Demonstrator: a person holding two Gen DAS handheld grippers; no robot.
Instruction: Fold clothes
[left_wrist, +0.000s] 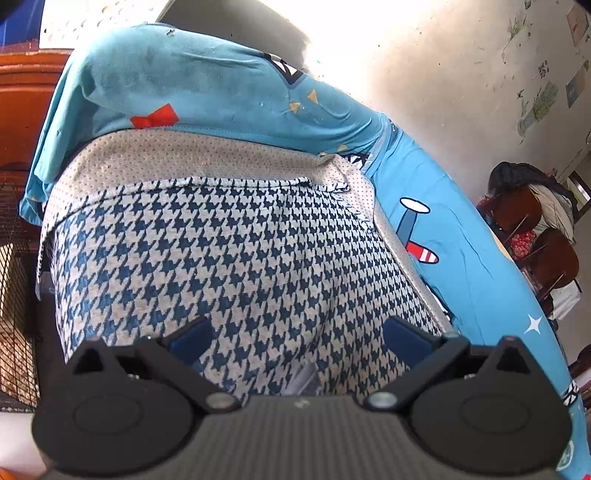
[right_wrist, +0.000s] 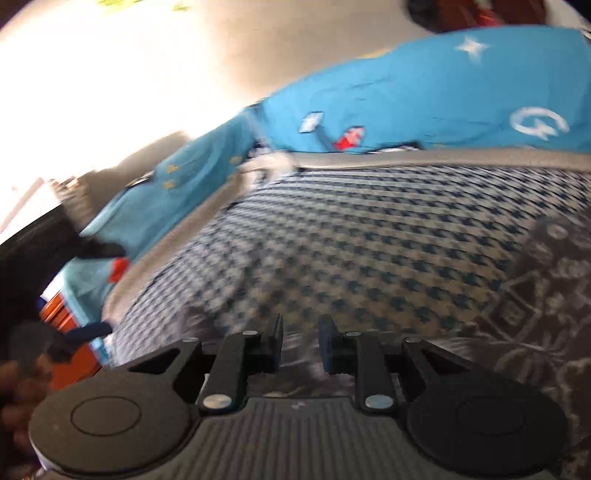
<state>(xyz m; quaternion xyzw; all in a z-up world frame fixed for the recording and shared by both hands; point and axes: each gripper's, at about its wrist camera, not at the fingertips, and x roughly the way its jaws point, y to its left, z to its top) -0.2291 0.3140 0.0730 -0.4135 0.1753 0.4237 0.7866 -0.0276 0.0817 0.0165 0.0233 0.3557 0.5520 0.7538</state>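
Through the left wrist camera I see the blue-and-cream houndstooth knit garment (left_wrist: 221, 258) spread flat over the blue cartoon-print cotton cloth (left_wrist: 461, 229) that covers the surface. The weave looks thick and slightly nubby, and along its far edge a band of pale grey dotted mesh lining (left_wrist: 192, 155) is turned up, ending in a straight hem. My left gripper (left_wrist: 295, 334) hangs over the near part of the houndstooth with its jaws spread wide, the blue pads (left_wrist: 188, 338) well apart and closed on nothing. The cloth carries a red bow, small yellow triangles and a white star; I can read no wording on it. Past its edge on the left stands an orange-brown wooden piece of furniture (left_wrist: 26, 103) and a black wire cage (left_wrist: 14, 229), and behind is a scuffed pale wall (left_wrist: 461, 74) with small drawings stuck on it. The right wrist view is blurred. There my right gripper (right_wrist: 300, 341) has its jaws nearly together with only a narrow gap, and I see nothing pinched in it. It sits low at the garment's near edge, beside a dark grey fabric with a white folk-style pattern (right_wrist: 546, 295) on the right. A white circular logo on the blue cloth is too smeared to read.
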